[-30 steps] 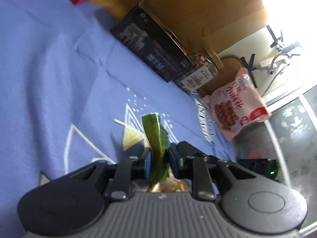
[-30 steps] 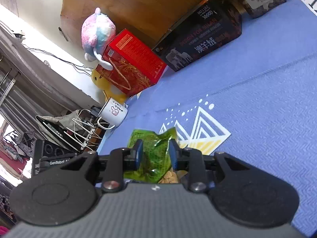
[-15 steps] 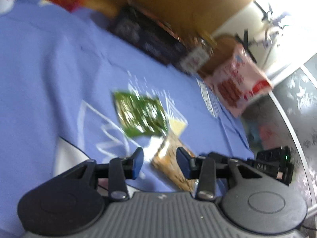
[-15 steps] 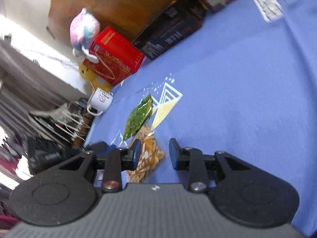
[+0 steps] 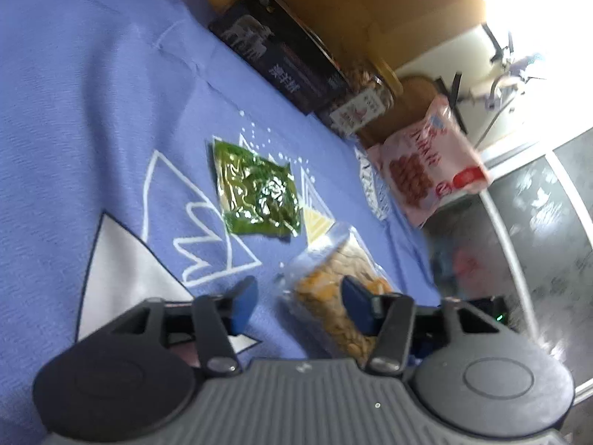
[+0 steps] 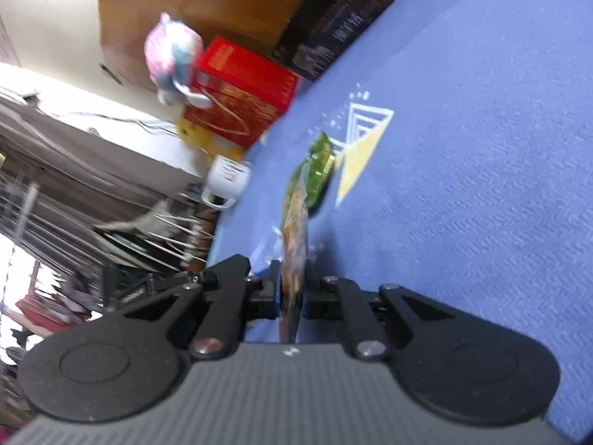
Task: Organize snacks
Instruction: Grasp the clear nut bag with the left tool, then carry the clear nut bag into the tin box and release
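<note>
A green snack packet (image 5: 255, 196) lies flat on the blue patterned cloth (image 5: 92, 111). A clear bag of orange crackers (image 5: 333, 296) lies just in front of it. My left gripper (image 5: 300, 306) is open, its blue pads on either side of the cracker bag's near end, not touching the green packet. In the right wrist view my right gripper (image 6: 291, 296) is shut on the cracker bag (image 6: 294, 230), which stands edge-on between the pads. The green packet (image 6: 317, 170) lies beyond it.
A dark box (image 5: 274, 59), a nut jar (image 5: 363, 100) and a pink snack bag (image 5: 430, 163) stand along the cloth's far edge. In the right wrist view a red box (image 6: 241, 89), a plush toy (image 6: 172, 59) and a white mug (image 6: 226, 178) sit at the left edge.
My left gripper let go of the green packet, which now lies flat, and opened wide. My right gripper let go of the green packet, pulled back and closed on the cracker bag.
</note>
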